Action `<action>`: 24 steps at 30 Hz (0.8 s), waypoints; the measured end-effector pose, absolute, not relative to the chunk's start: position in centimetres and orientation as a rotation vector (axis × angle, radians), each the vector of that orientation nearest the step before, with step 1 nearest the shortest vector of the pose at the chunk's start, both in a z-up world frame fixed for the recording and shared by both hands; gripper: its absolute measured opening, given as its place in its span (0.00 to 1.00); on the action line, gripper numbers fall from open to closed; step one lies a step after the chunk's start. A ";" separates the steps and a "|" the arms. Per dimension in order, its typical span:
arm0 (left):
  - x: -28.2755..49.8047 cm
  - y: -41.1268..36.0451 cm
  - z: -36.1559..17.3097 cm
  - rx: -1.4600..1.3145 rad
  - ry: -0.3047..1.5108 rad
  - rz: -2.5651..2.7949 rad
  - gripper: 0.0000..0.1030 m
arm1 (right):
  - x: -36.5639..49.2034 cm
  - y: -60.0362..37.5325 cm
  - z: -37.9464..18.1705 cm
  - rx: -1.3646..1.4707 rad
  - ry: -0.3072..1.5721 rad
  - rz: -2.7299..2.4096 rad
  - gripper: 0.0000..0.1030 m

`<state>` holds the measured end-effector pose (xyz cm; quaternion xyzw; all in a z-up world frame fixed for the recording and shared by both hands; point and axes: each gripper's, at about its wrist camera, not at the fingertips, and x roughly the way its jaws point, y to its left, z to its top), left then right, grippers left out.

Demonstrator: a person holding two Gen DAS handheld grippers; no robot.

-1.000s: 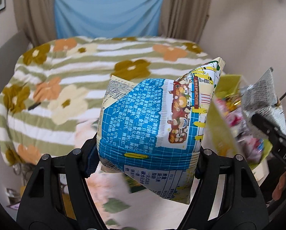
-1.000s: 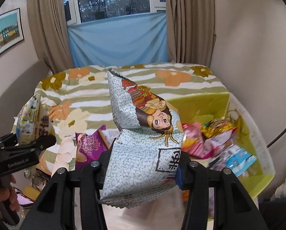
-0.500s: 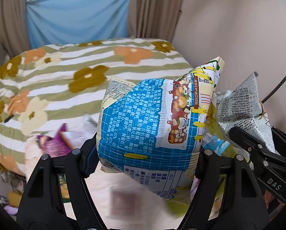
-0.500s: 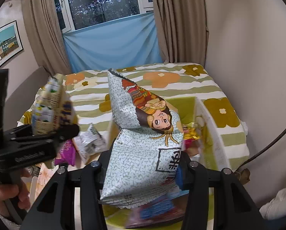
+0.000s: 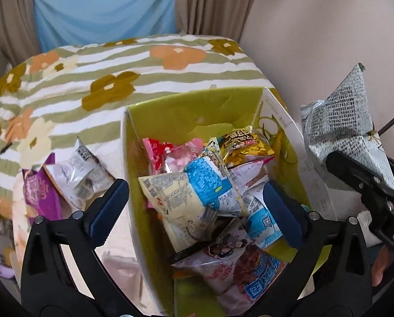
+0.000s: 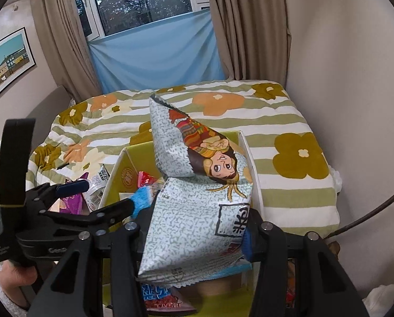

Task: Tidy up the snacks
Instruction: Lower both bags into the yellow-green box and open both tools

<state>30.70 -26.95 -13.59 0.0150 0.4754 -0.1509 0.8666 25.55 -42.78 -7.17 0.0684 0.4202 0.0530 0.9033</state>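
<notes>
My left gripper (image 5: 194, 206) is open and empty above a yellow-green box (image 5: 170, 113) full of snack packets. The blue and white packet (image 5: 197, 192) lies on top of the pile in the box. My right gripper (image 6: 194, 237) is shut on a grey-white patterned snack bag (image 6: 194, 208) with a cartoon face, held above the box (image 6: 245, 148). That bag (image 5: 347, 126) also shows at the right of the left wrist view. The left gripper (image 6: 101, 195) shows at the left of the right wrist view.
The box sits on a bed with a green-striped floral cover (image 5: 91, 84). A purple packet (image 5: 38, 195) and a white packet (image 5: 78, 169) lie on the bed left of the box. A wall (image 5: 315, 26) is close on the right.
My left gripper opened and let go of the blue and white packet, which now lies in the box. Both grippers moved over the box. The right keeps its bag.
</notes>
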 end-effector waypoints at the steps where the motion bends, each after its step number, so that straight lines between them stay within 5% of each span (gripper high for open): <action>1: 30.5 -26.7 -13.5 0.026 0.993 -0.310 0.98 | 25.7 -43.0 -7.2 0.141 0.869 0.114 0.43; 19: 30.0 -25.1 -14.1 0.029 1.036 -0.194 0.98 | 32.0 -41.8 -9.4 -0.029 0.928 0.215 0.46; 21: 29.9 -24.8 -14.2 0.033 1.038 -0.182 0.98 | 32.4 -41.6 -9.9 -0.036 0.930 0.223 0.60; 23: 29.6 -24.4 -14.2 0.031 1.038 -0.171 0.98 | 32.2 -41.5 -9.9 -0.027 0.913 0.241 0.93; 24: 29.5 -24.3 -14.3 0.029 1.038 -0.167 0.98 | 31.9 -41.5 -9.8 -0.020 0.902 0.254 0.95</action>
